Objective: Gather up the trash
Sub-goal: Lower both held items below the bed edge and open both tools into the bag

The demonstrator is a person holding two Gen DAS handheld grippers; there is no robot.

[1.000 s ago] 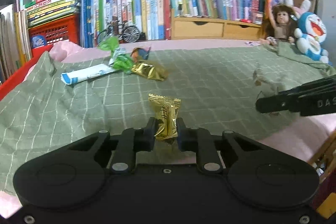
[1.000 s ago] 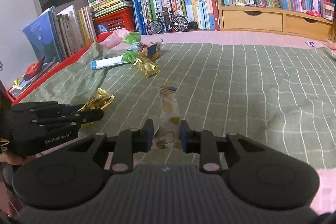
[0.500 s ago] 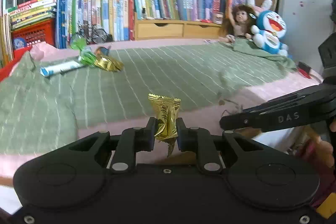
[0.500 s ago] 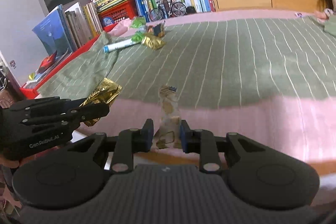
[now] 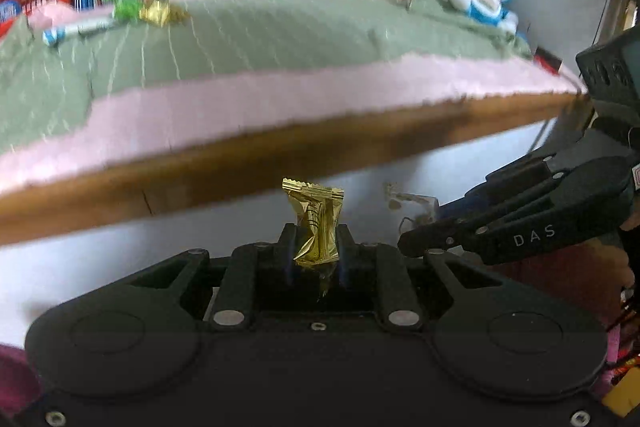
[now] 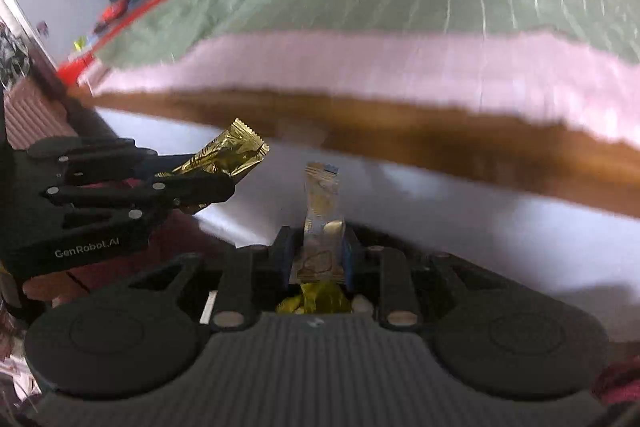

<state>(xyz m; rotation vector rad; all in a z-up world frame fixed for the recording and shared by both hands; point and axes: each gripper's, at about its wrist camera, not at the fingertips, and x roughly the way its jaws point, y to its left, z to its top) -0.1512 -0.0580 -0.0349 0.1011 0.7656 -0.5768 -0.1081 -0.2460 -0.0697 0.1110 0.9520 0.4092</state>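
Our left gripper (image 5: 316, 245), marked "GenRobot.AI", was clamped on a gold foil wrapper (image 5: 316, 223). At 3 o'clock, our right gripper (image 6: 314, 251), lettered "DAS", pinched a clear sachet (image 6: 322, 223). Farther off at 11 o'clock, more wrappers (image 5: 140, 7) lay on the green blanket (image 5: 260, 39).

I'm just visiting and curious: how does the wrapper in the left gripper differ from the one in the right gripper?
The gold wrapper in the left gripper is shiny, opaque foil; the pale wrapper in the right gripper is see-through with tan print. The gold wrapper is short, wide and crumpled; the pale wrapper is a long, narrow strip. Both stand up, pinched at the lower end.
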